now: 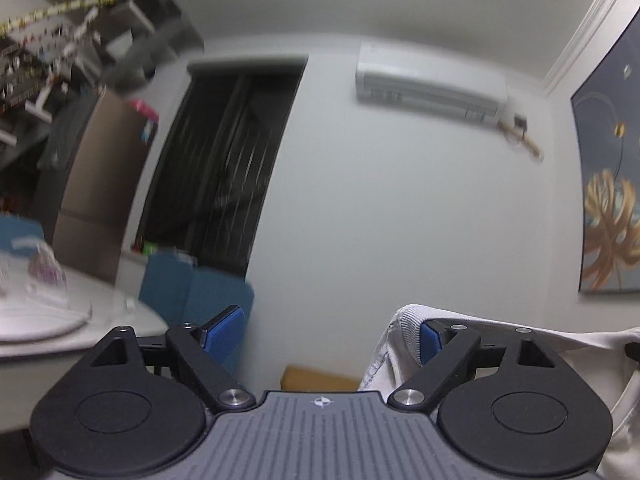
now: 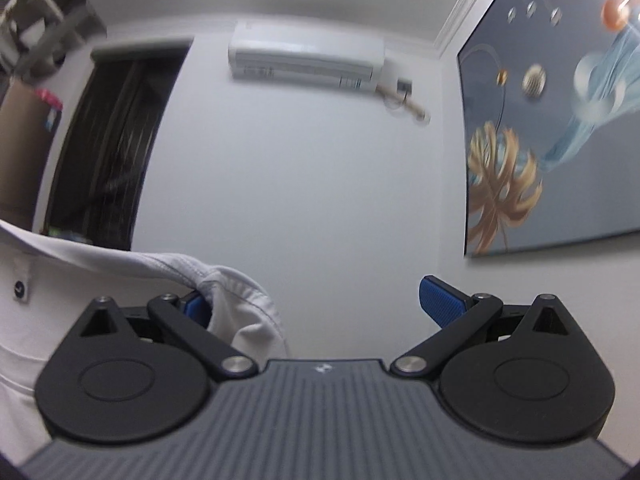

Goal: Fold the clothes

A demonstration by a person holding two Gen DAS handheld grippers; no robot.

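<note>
A white garment with a ribbed edge hangs between both grippers, raised in the air. In the left wrist view the garment (image 1: 400, 344) drapes over the right blue fingertip (image 1: 430, 342) of my left gripper (image 1: 326, 336), whose jaws stand wide apart. In the right wrist view the garment (image 2: 120, 280) is bunched over the left blue fingertip (image 2: 196, 306) of my right gripper (image 2: 316, 304), also wide open. A small dark label (image 2: 20, 292) shows on the cloth. Both cameras point up at the wall.
A white wall with an air conditioner (image 1: 432, 84), a dark doorway (image 1: 228, 168) and a framed painting (image 2: 552, 128). A white round table (image 1: 60, 328) with blue chairs (image 1: 200, 292) sits at the left. Shelves stand at the upper left.
</note>
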